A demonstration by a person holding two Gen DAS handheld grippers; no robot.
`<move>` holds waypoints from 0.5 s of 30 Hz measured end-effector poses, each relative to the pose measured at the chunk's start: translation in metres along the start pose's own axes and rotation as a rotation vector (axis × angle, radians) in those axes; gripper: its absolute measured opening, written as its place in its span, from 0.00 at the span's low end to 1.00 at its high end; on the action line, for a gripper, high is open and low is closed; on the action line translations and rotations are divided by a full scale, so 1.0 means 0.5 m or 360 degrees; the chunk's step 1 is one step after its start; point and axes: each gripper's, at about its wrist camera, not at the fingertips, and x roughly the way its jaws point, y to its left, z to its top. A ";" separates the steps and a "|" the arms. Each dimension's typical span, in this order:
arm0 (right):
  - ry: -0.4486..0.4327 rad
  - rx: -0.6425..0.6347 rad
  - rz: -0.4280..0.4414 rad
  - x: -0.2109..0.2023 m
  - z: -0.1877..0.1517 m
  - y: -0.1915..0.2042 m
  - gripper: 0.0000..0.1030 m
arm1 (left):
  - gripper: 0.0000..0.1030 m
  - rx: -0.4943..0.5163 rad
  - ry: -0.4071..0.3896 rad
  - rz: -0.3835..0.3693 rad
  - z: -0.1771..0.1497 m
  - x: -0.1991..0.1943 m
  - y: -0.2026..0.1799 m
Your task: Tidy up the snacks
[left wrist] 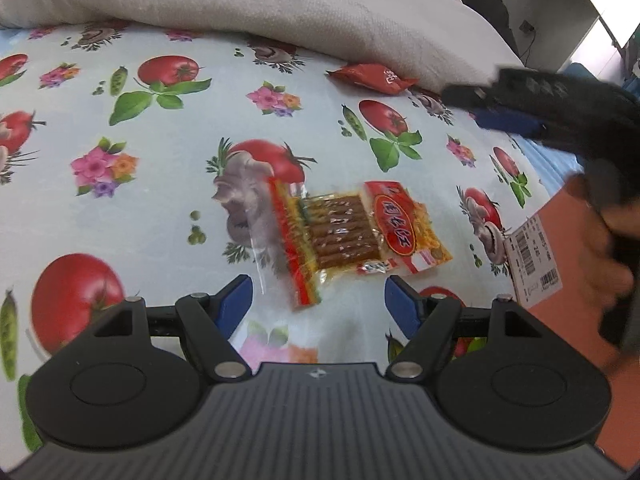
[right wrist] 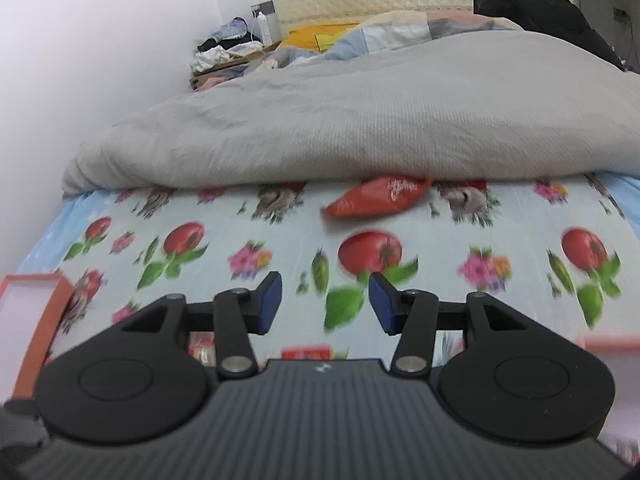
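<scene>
A clear pack of brown snack sticks point(left wrist: 352, 236) with red and yellow ends lies flat on the tomato-print sheet point(left wrist: 160, 200). My left gripper point(left wrist: 318, 296) hovers just short of it, open, with nothing between its blue pads. A red snack packet point(left wrist: 372, 76) rests farther back against the duvet's edge. The right gripper point(left wrist: 480, 108) reaches in from the right, blurred, held by a hand point(left wrist: 608, 256). In the right wrist view the right gripper point(right wrist: 325, 292) stands open over the sheet, empty, with the red packet point(right wrist: 376, 196) ahead of it.
A grey duvet point(right wrist: 360, 128) is heaped across the back of the bed. An orange box with a white barcode label point(left wrist: 532, 264) sits at the right edge; an orange box rim point(right wrist: 40, 292) shows at the left. Clothes and a bottle clutter the far corner point(right wrist: 240, 44).
</scene>
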 end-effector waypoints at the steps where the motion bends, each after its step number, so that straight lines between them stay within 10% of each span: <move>1: -0.0009 -0.0006 -0.0009 0.015 0.007 -0.005 0.73 | 0.75 -0.0008 -0.0004 -0.0002 0.002 0.006 0.001; 15: 0.0131 0.0356 0.0021 0.283 0.085 -0.139 0.81 | 0.82 -0.0203 -0.0076 -0.0115 0.050 0.054 0.046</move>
